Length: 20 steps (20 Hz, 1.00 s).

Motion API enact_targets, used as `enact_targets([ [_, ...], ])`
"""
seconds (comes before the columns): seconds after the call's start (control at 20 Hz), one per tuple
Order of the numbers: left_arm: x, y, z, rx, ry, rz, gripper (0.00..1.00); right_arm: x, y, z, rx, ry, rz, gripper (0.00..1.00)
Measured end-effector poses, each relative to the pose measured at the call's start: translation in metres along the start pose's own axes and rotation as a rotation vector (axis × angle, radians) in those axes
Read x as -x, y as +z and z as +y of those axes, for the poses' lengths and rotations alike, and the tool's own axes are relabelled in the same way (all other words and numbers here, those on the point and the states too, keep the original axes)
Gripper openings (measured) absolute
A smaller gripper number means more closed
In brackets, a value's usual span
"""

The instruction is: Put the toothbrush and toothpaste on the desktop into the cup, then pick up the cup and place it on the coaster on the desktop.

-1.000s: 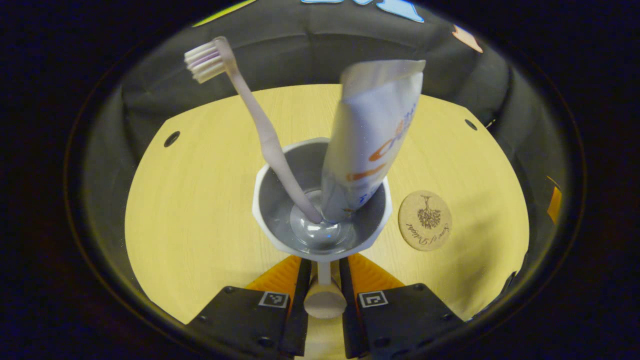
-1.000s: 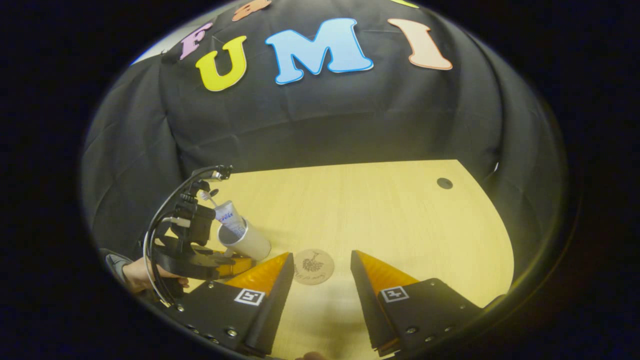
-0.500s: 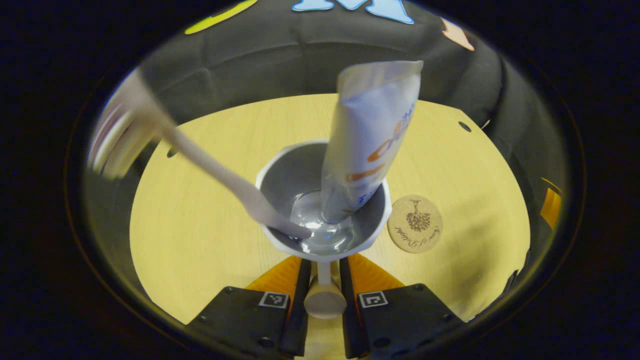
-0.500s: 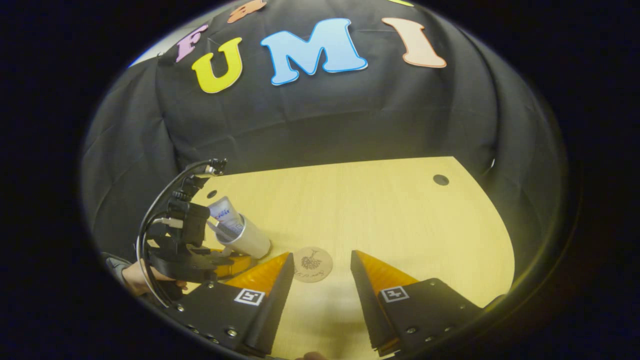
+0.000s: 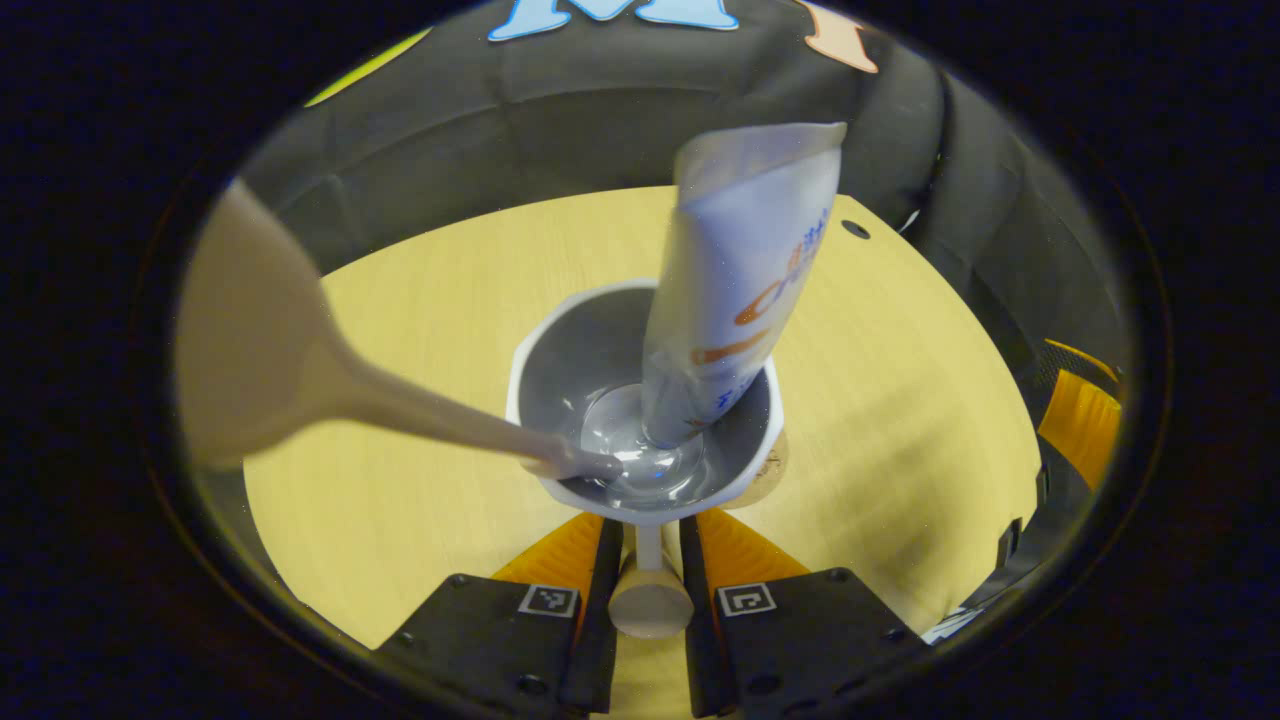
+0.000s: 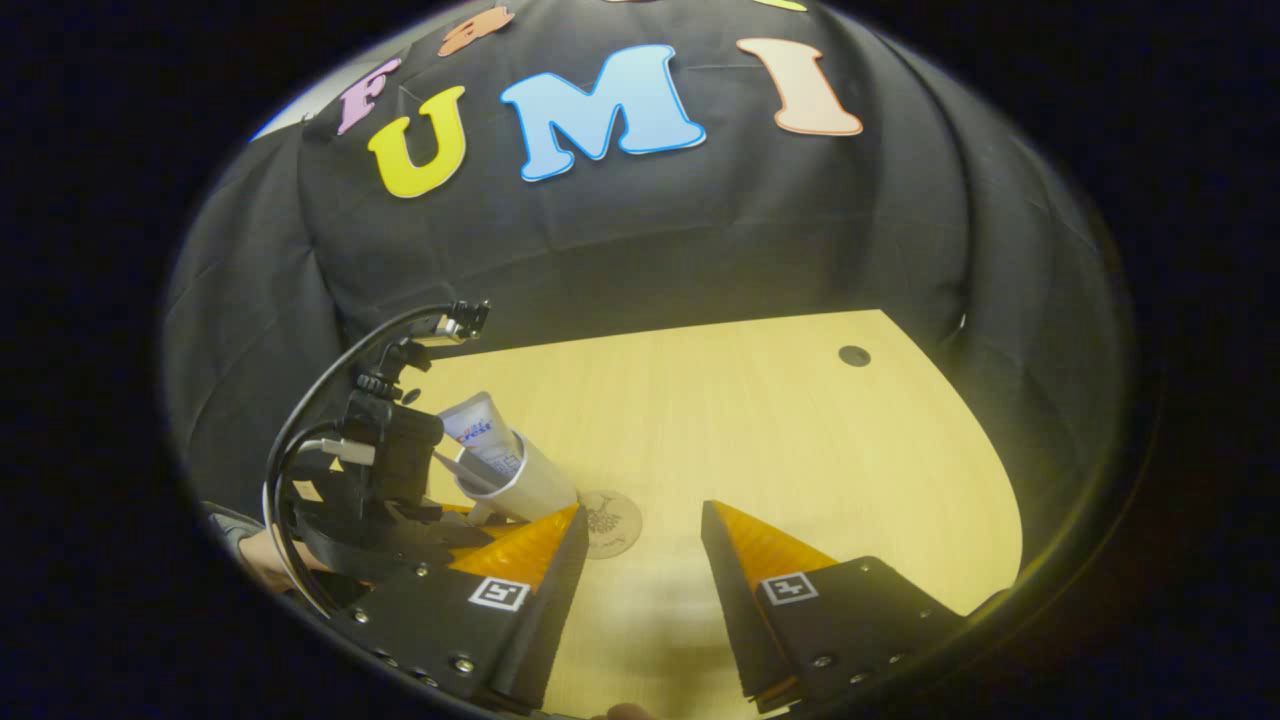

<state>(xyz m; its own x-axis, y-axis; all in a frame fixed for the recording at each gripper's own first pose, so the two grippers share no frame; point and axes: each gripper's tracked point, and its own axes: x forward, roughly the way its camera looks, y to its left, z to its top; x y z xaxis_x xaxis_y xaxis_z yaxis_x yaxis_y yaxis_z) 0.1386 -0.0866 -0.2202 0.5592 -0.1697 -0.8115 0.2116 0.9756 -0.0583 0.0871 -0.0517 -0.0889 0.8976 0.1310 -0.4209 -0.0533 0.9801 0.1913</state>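
In the left gripper view, the left gripper [image 5: 648, 560] has its two fingers clenched on the handle [image 5: 649, 600] of the white cup [image 5: 560, 330], one finger on each side of it. The cup is seen from above, its grey inside open to the camera. A toothpaste tube [image 5: 735, 290] stands in the right half of the cup, cap end down against the bottom, crimped end up and leaning slightly to the far right. The toothbrush [image 5: 400, 400] has its handle end in the near-left of the cup bottom and lies across the left rim, its blurred head sticking out far to the left, close to the camera. A sliver of the cork coaster [image 5: 768, 472] peeks out from under the cup's right edge on the wooden desktop [image 5: 900, 400]

In the right gripper view, the right gripper [image 6: 640, 540] is released, fingers spread wide and grasping nothing, low over the near part of the desktop [image 6: 720, 400]. To its left the left gripper [image 6: 455, 520] carries the cup [image 6: 530, 485] with the toothpaste tube [image 6: 482, 430] poking out, tilted. The cup sits just left of the coaster [image 6: 610, 520] and partly overlaps it; whether it touches the coaster I cannot tell
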Motion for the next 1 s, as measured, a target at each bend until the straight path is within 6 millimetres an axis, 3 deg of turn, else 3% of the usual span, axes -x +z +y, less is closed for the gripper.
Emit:
enact_targets([
  [0.15, -0.007, 0.003, -0.023, -0.026, -0.027, 0.019, 0.36, 0.006, -0.003, -0.014, -0.022, -0.023, 0.001, 0.69],
  [0.4, -0.020, 0.001, -0.040, -0.047, -0.036, 0.060, 0.37, 0.013, -0.007, -0.037, -0.058, -0.058, 0.005, 0.69],
  [0.7, -0.031, -0.004, -0.042, -0.046, -0.009, 0.104, 0.37, 0.015, -0.013, -0.052, -0.110, -0.070, 0.016, 0.69],
  [1.0, -0.032, -0.004, -0.040, -0.064, 0.017, 0.110, 0.37, 0.015, -0.014, -0.054, -0.099, -0.068, 0.023, 0.69],
])
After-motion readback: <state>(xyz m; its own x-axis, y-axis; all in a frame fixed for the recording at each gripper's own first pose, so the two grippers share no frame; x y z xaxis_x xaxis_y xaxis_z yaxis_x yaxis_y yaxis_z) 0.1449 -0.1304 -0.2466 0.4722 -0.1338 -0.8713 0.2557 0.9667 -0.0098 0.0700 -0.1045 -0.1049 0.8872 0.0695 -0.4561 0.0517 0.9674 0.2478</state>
